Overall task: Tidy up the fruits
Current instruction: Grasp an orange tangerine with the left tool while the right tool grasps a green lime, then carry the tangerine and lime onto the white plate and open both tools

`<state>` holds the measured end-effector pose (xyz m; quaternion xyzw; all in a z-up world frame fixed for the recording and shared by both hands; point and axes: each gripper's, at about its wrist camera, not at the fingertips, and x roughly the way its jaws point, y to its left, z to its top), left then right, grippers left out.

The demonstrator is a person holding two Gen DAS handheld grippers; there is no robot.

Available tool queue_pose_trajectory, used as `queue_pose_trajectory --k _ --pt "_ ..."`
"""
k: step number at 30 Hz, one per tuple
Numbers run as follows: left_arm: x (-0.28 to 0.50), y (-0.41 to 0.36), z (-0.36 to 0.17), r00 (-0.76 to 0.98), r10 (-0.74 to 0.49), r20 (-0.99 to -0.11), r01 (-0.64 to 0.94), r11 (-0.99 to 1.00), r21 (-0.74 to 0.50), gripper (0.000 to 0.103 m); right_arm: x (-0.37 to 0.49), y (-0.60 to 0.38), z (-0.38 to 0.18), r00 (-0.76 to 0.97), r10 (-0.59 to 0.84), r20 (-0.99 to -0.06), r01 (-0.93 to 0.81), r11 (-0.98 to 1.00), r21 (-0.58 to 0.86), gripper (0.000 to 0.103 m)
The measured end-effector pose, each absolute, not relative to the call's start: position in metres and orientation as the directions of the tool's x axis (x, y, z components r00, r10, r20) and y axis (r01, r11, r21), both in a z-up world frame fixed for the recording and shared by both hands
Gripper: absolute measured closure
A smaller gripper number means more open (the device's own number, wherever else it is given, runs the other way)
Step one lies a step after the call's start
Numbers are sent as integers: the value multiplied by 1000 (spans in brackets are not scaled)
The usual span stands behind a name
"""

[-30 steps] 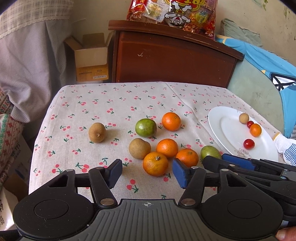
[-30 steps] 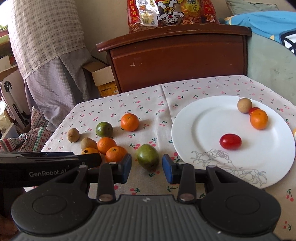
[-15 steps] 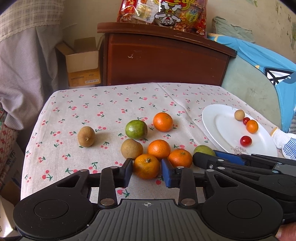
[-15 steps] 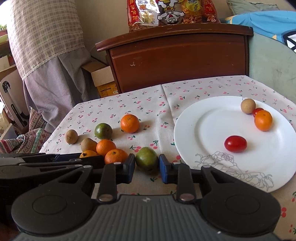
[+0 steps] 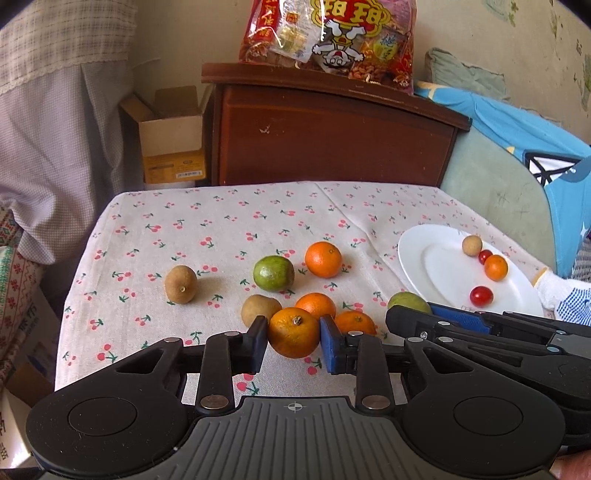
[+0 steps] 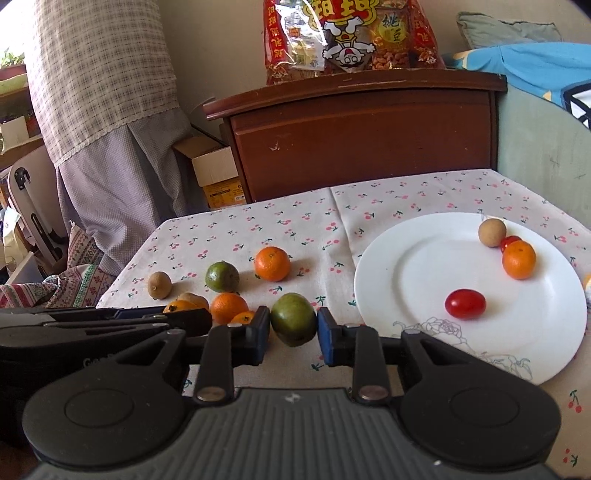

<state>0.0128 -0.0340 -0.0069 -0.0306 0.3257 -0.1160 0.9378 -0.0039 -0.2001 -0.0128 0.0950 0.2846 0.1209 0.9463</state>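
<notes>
Loose fruit lies on the cherry-print tablecloth (image 5: pixel 221 229). My left gripper (image 5: pixel 294 341) is shut on an orange mandarin (image 5: pixel 293 332), both pads touching its sides. My right gripper (image 6: pixel 293 332) is shut on a green fruit (image 6: pixel 293 318), which also shows in the left wrist view (image 5: pixel 406 301). A white plate (image 6: pixel 406 266) at the right holds a brown longan (image 6: pixel 492 232), a small orange (image 6: pixel 518 259) and a red cherry tomato (image 6: pixel 464 303), with a second tomato half hidden. More mandarins (image 5: pixel 323 259), a green citrus (image 5: pixel 273 273) and brown fruits (image 5: pixel 181 284) lie on the cloth.
A dark wooden cabinet (image 5: pixel 332 136) stands behind the table with a red snack bag (image 5: pixel 328 33) on top. A cardboard box (image 5: pixel 170 136) sits to its left. Blue bedding (image 5: pixel 517 133) lies to the right. The table's left edge drops off near a patterned cloth.
Both grippers moved forward and closed: the left around the nearest mandarin, the right around the green fruit. Both views tilted up slightly, as if lifting.
</notes>
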Motion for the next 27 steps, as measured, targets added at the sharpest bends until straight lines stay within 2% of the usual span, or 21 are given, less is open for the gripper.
queue_pose_trajectory --k 4,15,27 --pt "10 -33 1 764 -240 -598 190 971 -147 75 -11 -203 -6 817 267 -511 -165 958 236 76" --pt "4 -50 46 802 -341 -490 249 937 -245 75 -38 -253 38 899 135 -417 -39 972 230 75" --pt "15 -87 29 747 -397 -534 301 917 -261 75 -34 -291 13 873 40 -486 136 937 323 75"
